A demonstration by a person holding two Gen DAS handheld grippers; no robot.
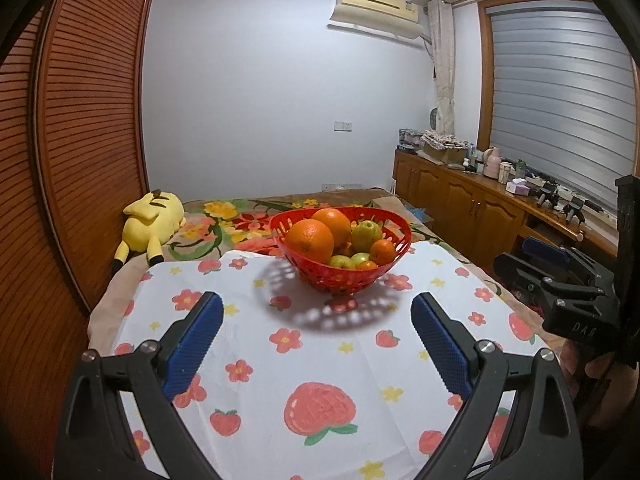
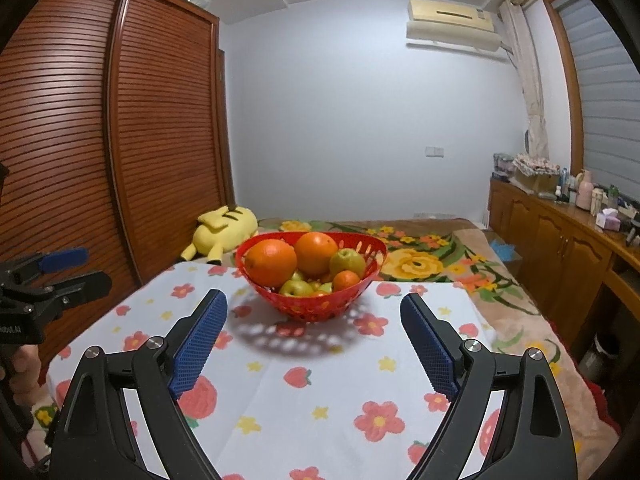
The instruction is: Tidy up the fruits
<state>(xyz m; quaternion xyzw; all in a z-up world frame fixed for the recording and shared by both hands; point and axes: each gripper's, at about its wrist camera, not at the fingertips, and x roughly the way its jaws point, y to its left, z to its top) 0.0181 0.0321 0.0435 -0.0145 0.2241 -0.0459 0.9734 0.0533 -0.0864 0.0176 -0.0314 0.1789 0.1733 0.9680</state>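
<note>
A red perforated basket [image 1: 348, 280] [image 2: 316, 308] stands on the flowered white cloth [image 1: 320, 360] [image 2: 320, 380]. It holds two large oranges [image 1: 310, 240] [image 2: 271, 262], small tangerines [image 1: 382, 251] [image 2: 346, 281] and green apples [image 1: 366, 235] [image 2: 347, 262]. My left gripper [image 1: 318, 308] is open and empty, just short of the basket. My right gripper [image 2: 314, 306] is open and empty, also just short of it. Each gripper shows at the edge of the other's view.
A yellow plush toy [image 1: 152, 224] [image 2: 224, 228] lies behind the cloth by the slatted wooden wardrobe [image 1: 72, 140]. A floral bedspread [image 2: 420, 260] lies beyond the basket. A wooden cabinet [image 1: 480, 204] with bottles stands on the right.
</note>
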